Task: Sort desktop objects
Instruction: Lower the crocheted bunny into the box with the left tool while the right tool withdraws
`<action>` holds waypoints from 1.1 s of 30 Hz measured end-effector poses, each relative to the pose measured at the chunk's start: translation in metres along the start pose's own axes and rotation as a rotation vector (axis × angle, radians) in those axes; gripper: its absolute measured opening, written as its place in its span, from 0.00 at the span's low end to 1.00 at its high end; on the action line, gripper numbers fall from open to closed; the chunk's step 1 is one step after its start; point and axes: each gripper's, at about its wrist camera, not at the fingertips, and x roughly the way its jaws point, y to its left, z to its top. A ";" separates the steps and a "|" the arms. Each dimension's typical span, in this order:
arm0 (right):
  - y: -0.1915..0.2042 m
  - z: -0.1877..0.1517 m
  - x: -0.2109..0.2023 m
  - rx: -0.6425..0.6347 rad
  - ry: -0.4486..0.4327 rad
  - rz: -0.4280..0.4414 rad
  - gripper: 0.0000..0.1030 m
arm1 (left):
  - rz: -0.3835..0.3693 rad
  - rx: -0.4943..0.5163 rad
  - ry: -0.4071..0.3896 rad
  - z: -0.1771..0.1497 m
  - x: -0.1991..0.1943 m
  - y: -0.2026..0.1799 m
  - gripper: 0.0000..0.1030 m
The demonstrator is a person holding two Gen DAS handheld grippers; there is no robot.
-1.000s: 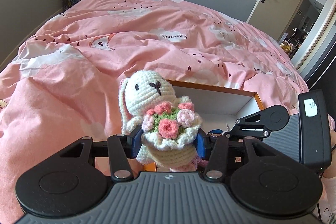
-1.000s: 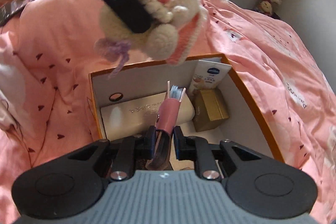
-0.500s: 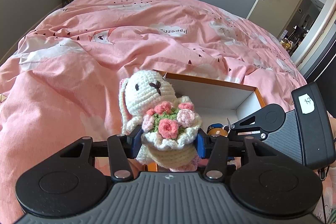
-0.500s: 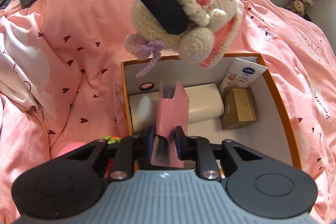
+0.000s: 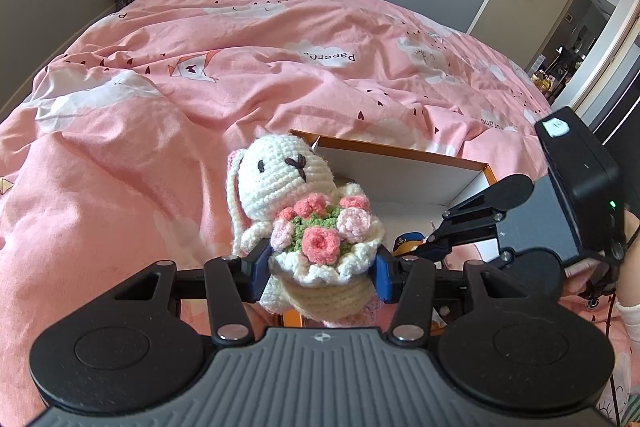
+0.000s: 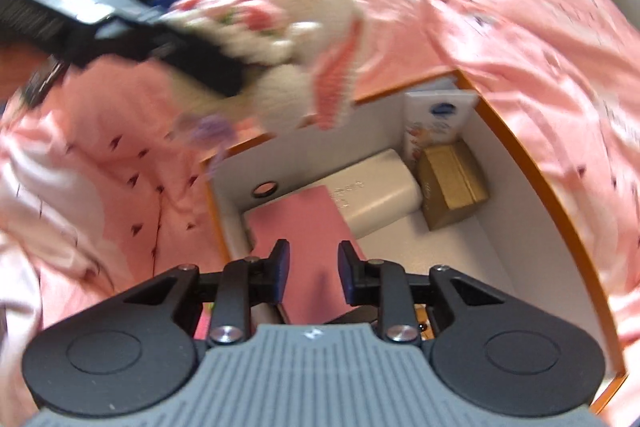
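Left wrist view first: the left gripper [image 5: 320, 269] has its two blue pads pressed against either side of a crocheted white bunny [image 5: 298, 219] that hugs a bouquet of pink yarn roses, so the toy is clamped and held in the air above the pink bedspread [image 5: 160, 115]. Behind the bunny sits an orange-edged box [image 5: 404, 151] with white inner walls, resting on the bed. To the right, the other black tool reaches down into that box.

Right wrist view is smeared with motion, but the main things read well enough. The right gripper [image 6: 313, 273] hovers over the near end of the orange-edged box [image 6: 516, 147]. Its jaws have just been opening and now stand apart with a clear gap; neither pad presses on anything. Below that gap a pink wallet [image 6: 304, 223] lies flat on the box floor, its far edge against a white rounded case [image 6: 376, 187]. Beside the case, toward the far right corner, sits a small gold box [image 6: 454, 183], and a white tube with a blue logo [image 6: 436, 119] leans upright against the back wall. The bunny [image 6: 296, 27] hangs blurred in the upper part of this view, over the far left edge of the box, gripped by the black fingers of the left tool.
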 end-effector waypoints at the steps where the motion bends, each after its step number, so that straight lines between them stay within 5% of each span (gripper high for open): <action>1: -0.005 0.001 0.004 0.037 0.003 0.001 0.28 | -0.001 0.004 0.004 0.001 0.000 -0.001 0.56; 6: -0.021 0.004 0.025 0.128 0.040 -0.036 0.24 | 0.002 0.014 0.015 0.002 0.002 -0.002 0.56; 12: -0.059 -0.010 0.031 0.349 0.082 0.067 0.30 | -0.012 0.017 0.018 0.004 0.006 -0.003 0.56; 25: -0.046 -0.022 0.039 0.371 0.060 0.089 0.23 | -0.015 0.151 0.045 0.005 0.020 -0.024 0.56; 33: -0.044 -0.041 -0.024 0.381 -0.099 -0.070 0.24 | -0.073 0.263 0.061 0.012 0.047 -0.049 0.56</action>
